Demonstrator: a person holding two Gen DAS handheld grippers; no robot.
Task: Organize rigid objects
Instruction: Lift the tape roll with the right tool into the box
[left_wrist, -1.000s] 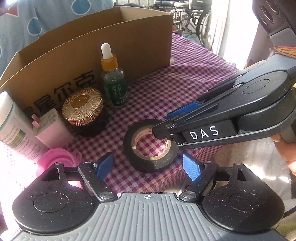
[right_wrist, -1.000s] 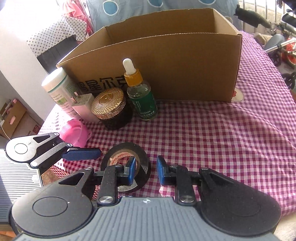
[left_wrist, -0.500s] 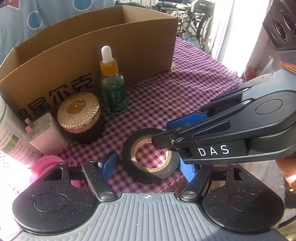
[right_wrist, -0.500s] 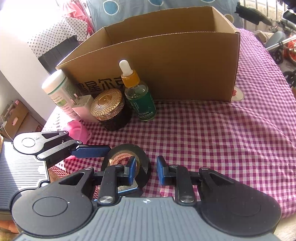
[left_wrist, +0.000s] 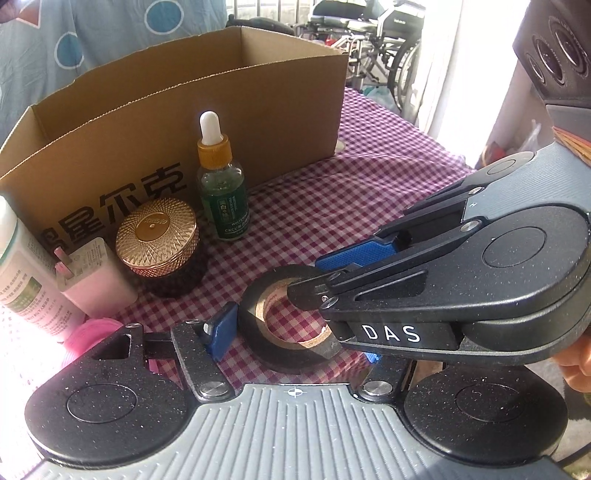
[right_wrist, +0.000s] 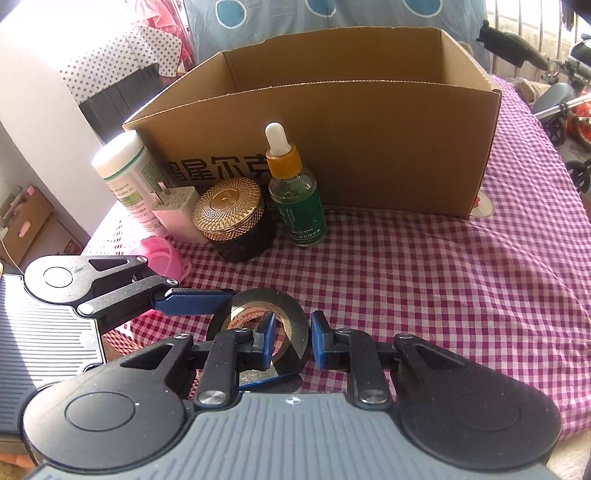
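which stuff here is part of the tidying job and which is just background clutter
Job: tape roll, gripped by the right gripper, left gripper closing around it; dropper bottle; gold-lidded jar; charger plug; white tube; pink item; cardboard box.
Background: wheelchair; speaker.

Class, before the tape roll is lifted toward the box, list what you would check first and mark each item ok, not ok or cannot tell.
1. Right gripper shut on the tape roll, one finger inside the hole, one outside the wall: ok.
2. Left gripper straddles the roll, jaws closing; pads pressing on it: cannot tell.
3. The two grippers crowd one roll, right one crossing over the left: not ok for a clean lift.
4. Cardboard box open at the top: ok.
5. Room inside the box: cannot tell, its floor is hidden.
6. Dropper bottle and gold-lidded jar stand apart from the roll: ok.
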